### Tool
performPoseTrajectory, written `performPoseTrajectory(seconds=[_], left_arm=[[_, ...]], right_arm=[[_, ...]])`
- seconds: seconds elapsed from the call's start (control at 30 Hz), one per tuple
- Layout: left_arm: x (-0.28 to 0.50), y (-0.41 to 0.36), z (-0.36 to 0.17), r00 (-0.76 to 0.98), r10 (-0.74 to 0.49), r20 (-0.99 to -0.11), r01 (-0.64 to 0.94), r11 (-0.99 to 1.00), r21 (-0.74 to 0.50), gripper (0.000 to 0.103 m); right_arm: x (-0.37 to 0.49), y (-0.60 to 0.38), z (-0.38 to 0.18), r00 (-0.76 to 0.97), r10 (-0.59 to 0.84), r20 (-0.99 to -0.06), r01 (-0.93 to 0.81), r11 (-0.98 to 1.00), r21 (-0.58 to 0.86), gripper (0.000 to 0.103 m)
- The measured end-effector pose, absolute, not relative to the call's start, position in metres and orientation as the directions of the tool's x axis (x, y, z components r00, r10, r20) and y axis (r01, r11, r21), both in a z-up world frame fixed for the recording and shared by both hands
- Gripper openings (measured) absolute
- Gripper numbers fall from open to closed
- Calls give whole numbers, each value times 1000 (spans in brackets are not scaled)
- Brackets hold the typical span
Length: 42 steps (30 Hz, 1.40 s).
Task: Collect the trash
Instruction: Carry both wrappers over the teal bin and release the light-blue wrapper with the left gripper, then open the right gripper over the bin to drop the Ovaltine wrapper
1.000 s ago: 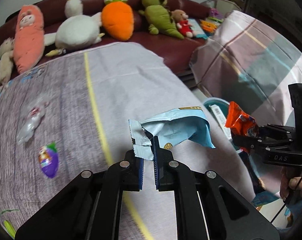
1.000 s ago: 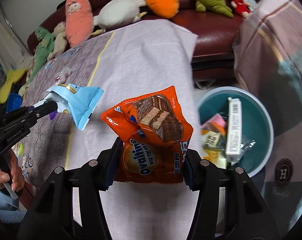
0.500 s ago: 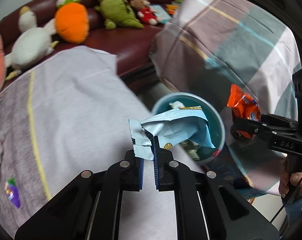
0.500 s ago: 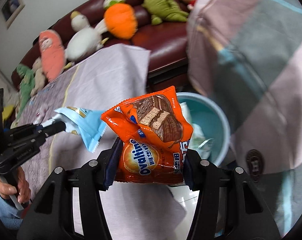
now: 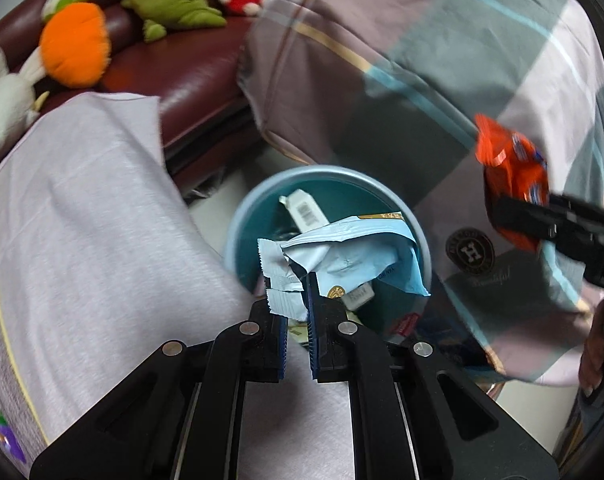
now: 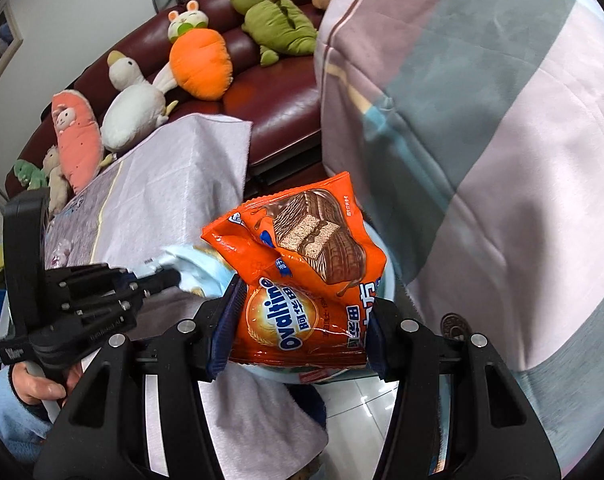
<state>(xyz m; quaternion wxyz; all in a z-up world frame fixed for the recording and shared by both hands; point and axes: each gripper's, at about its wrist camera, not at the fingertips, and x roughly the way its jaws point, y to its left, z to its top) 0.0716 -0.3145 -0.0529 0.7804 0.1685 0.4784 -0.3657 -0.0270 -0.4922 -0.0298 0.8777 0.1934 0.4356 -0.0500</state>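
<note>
My left gripper (image 5: 298,300) is shut on a torn light-blue wrapper (image 5: 354,252), which hangs over the round teal bin (image 5: 238,220) on the floor. The bin holds several wrappers and a white box (image 5: 304,210). My right gripper (image 6: 298,320) is shut on an orange Ovaltine snack bag (image 6: 302,276), pinched by its two sides. In the left wrist view that orange bag (image 5: 514,172) sits to the right of the bin. In the right wrist view the bag hides most of the bin, and the left gripper (image 6: 170,278) with the blue wrapper (image 6: 198,264) is just left of it.
A table under a lilac cloth (image 5: 82,240) lies left of the bin, with a purple wrapper (image 5: 6,436) on it. A plaid-covered seat (image 5: 442,60) stands right and behind. A dark red sofa (image 5: 190,64) carries several plush toys. A person's hand (image 6: 42,384) grips the left handle.
Both grippers have swung right from over the table to the bin. The blue wrapper now hangs over the bin's opening, and the orange bag now covers most of the bin in the right wrist view.
</note>
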Motion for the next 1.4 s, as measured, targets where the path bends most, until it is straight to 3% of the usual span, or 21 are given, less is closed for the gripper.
performPoseTrajectory(seconds=[0.23, 0.3, 0.37, 0.43, 0.77, 1.03, 1.13, 1.4], left_arm=[[81, -333, -80, 220, -391, -894, 737, 667, -110, 10], [85, -334, -86, 200, -391, -898, 736, 665, -126, 16], [86, -336, -88, 200, -386, -900, 737, 665, -122, 40], [86, -336, -86, 215, -395, -893, 739, 664, -117, 56], [85, -316, -71, 249, -413, -876, 722, 682, -116, 84], [96, -286, -60, 305, -411, -859, 670, 734, -114, 88], [100, -279, -59, 312, -405, -860, 656, 746, -113, 89], [103, -267, -62, 308, -402, -862, 637, 760, -127, 89]], right_arm=[[-20, -503, -42, 596, 80, -799, 269, 918, 292, 52], [-19, -506, -44, 591, 80, -803, 272, 917, 292, 52], [-17, -508, -47, 586, 77, -807, 277, 916, 289, 52], [-14, -509, -49, 582, 76, -810, 282, 915, 289, 52], [-1, -503, -58, 556, 80, -827, 280, 919, 277, 52], [14, -492, -73, 519, 109, -848, 262, 924, 279, 55], [20, -485, -77, 507, 118, -854, 245, 930, 274, 65], [26, -474, -79, 492, 121, -862, 235, 935, 266, 74]])
